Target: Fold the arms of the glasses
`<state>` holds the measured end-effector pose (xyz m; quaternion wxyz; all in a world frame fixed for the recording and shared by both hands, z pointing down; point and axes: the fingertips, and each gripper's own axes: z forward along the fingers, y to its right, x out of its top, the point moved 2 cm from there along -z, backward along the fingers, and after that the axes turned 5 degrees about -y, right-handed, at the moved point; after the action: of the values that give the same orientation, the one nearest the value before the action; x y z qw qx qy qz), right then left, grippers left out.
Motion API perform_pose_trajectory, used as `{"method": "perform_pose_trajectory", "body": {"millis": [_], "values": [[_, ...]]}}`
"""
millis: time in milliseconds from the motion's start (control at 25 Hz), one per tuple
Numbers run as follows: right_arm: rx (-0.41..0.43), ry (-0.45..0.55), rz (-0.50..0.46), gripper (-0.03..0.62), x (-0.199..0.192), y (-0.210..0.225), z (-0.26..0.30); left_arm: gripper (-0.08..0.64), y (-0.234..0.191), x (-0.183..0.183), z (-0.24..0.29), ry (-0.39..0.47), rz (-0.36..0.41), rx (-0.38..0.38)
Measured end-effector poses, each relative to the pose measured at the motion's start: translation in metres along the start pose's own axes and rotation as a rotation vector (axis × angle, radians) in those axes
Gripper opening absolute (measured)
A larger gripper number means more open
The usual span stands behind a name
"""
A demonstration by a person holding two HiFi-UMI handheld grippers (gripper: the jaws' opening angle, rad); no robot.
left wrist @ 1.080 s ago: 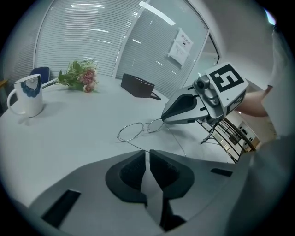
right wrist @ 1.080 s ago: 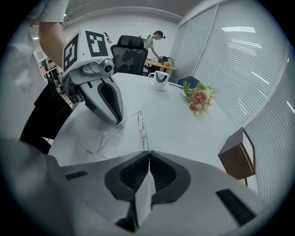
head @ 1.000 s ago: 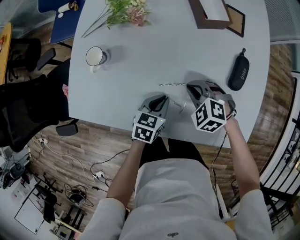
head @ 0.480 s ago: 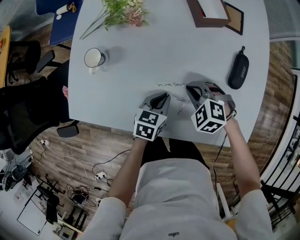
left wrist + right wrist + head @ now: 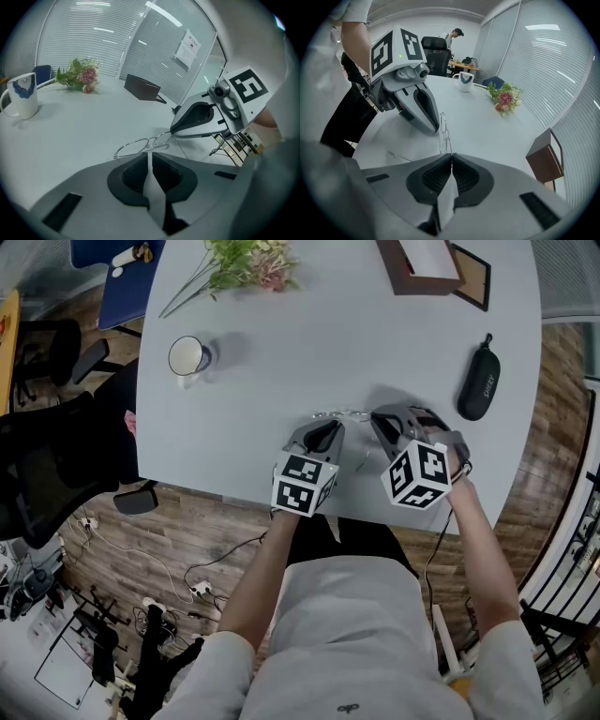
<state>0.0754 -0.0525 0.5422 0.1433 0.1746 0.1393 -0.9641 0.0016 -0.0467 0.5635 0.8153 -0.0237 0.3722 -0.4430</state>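
Note:
Thin wire-rimmed glasses sit on the grey table between my two grippers. The right gripper is shut on one end of the frame; in the right gripper view the rims rise straight from its tip. One thin arm lies out across the table. My left gripper has its jaws together, tip right against the glasses. I cannot tell whether a wire is pinched there.
A white mug stands at the left and a bunch of flowers lies at the far edge. A brown box and a black glasses case are to the right. The table's near edge runs just under both grippers.
The left gripper has shifted a little up and to the right, up against the glasses. The right gripper and the glasses have stayed put.

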Motion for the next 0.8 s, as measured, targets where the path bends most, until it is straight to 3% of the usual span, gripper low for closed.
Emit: {"method": "perform_pose_trajectory", "body": {"millis": [800], "values": [[-0.019, -0.016, -0.014, 0.015, 0.003, 0.001, 0.002, 0.043, 0.007, -0.009, -0.011, -0.010, -0.004, -0.025]]}}
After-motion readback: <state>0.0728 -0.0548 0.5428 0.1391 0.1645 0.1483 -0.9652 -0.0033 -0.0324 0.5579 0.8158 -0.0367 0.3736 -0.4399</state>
